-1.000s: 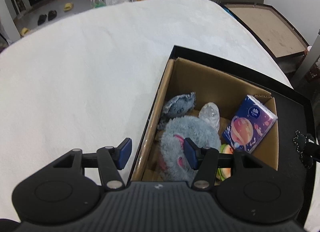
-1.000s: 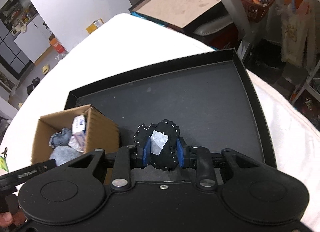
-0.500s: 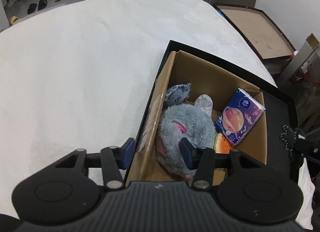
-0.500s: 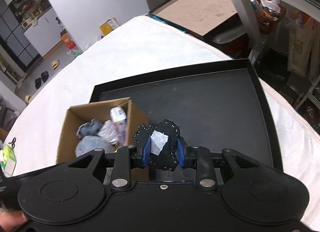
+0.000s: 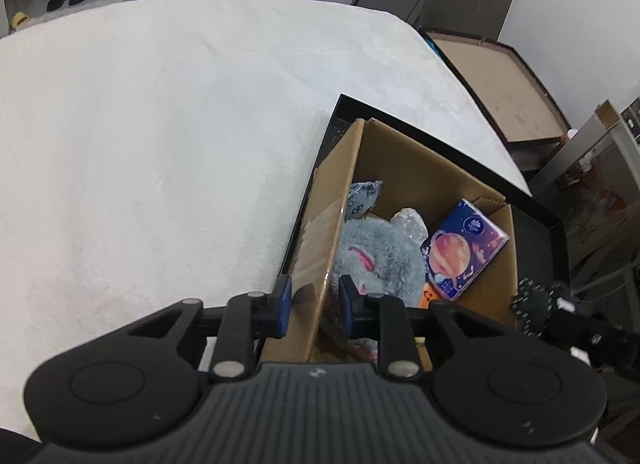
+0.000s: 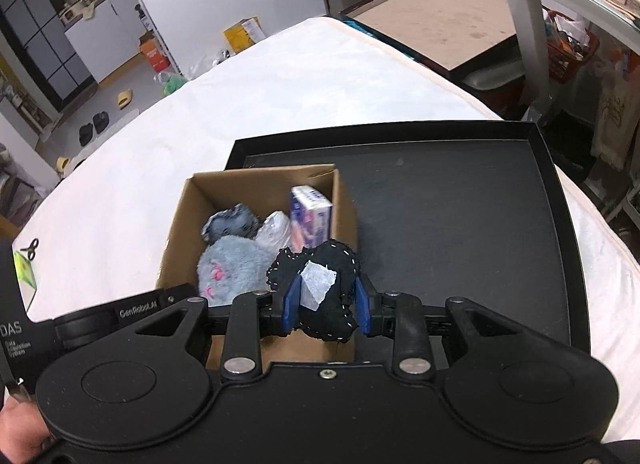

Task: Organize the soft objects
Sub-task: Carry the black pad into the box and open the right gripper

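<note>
Right tool (image 6: 325,307) clamps a black soft toy (image 6: 320,288); left tool (image 5: 313,306) is closing astride the box wall.

The toy, white-stitched with a white tag, hangs over the near right corner of the cardboard box (image 6: 182,216). The left tool's blue pads stand either side of the near wall, not visibly pressing it. Inside lie a grey plush (image 5: 380,260), a denim toy (image 5: 362,200), a crumpled clear wrapper (image 5: 410,224) and a tissue pack (image 5: 464,250). The box sits in a black tray (image 6: 460,216) on white bedding (image 5: 160,124).
</note>
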Demonstrator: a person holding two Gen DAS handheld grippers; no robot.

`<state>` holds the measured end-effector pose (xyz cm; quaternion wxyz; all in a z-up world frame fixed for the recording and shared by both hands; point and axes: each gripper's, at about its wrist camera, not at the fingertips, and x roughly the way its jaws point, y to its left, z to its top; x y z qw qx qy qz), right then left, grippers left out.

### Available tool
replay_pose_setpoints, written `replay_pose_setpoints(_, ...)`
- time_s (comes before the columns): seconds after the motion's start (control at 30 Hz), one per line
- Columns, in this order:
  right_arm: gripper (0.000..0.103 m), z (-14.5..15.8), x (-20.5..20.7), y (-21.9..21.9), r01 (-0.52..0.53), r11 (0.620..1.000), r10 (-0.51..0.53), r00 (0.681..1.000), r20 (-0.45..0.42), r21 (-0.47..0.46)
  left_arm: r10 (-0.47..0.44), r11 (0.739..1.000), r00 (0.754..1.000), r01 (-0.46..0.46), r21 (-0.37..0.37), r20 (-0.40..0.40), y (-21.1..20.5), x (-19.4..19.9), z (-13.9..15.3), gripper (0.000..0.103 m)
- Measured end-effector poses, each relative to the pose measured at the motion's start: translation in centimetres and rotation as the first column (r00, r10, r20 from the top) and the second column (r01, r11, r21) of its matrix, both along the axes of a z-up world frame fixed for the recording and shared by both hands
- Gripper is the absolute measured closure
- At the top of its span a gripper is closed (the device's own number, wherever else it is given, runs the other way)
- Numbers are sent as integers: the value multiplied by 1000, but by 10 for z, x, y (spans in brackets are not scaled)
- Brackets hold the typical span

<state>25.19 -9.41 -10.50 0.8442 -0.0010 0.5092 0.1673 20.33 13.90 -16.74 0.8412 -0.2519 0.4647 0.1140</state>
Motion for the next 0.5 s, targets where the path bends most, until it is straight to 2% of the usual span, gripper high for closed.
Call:
replay_pose_setpoints(0.03,73,1,-2,3,-6,1000,6,1000,0,-5,3,1000,1000,-3,-7,3,2,-1,0,86)
replay_pose_setpoints(0.33,71,-2,-16,23,-32,998,32,999,-17,-48,-2,999,1000,3,-52,31,8,-7,-3,86)
replay_pose_setpoints(0.43,68,-2,-19,27,-30,998,29,999,-21,-55,0,998,999,2,-66,37,10,-8,-3,86)
replay_pose_setpoints(0.5,61,-1,-20,29,-27,998,26,999,-25,-56,-1,998,999,4,-68,41,10,-9,-3,86)
